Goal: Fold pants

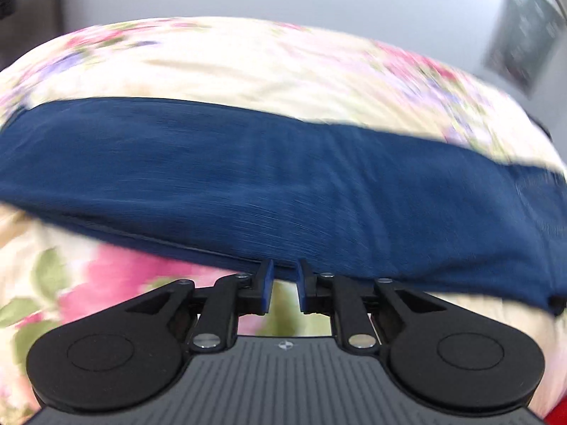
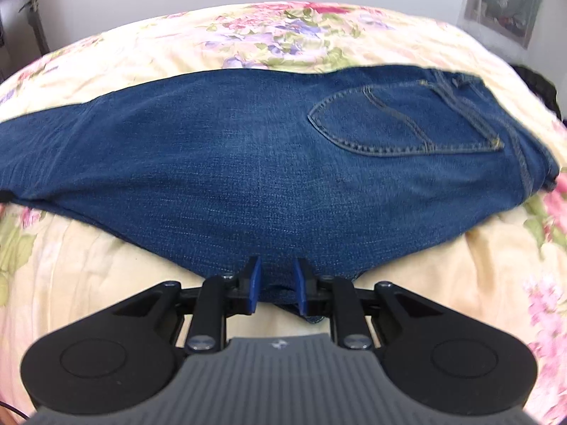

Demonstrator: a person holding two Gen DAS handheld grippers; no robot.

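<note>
Floral bedspread [image 2: 149, 53] covers the bed, pale wall behind. Jeans [image 2: 248, 148] lie flat across it, back pocket [image 2: 407, 124] up, toward the right. Right claw [image 2: 275, 288] narrow, denim edge pinched between its blue pads. Left claw [image 1: 285, 285] narrow too, clamped on the jeans' near edge; that view is motion-blurred.

We see bed, floral cream bedspread [image 2: 106, 283]; blue jeans [image 2: 248, 163] spread flat across it, back pocket up.
</note>
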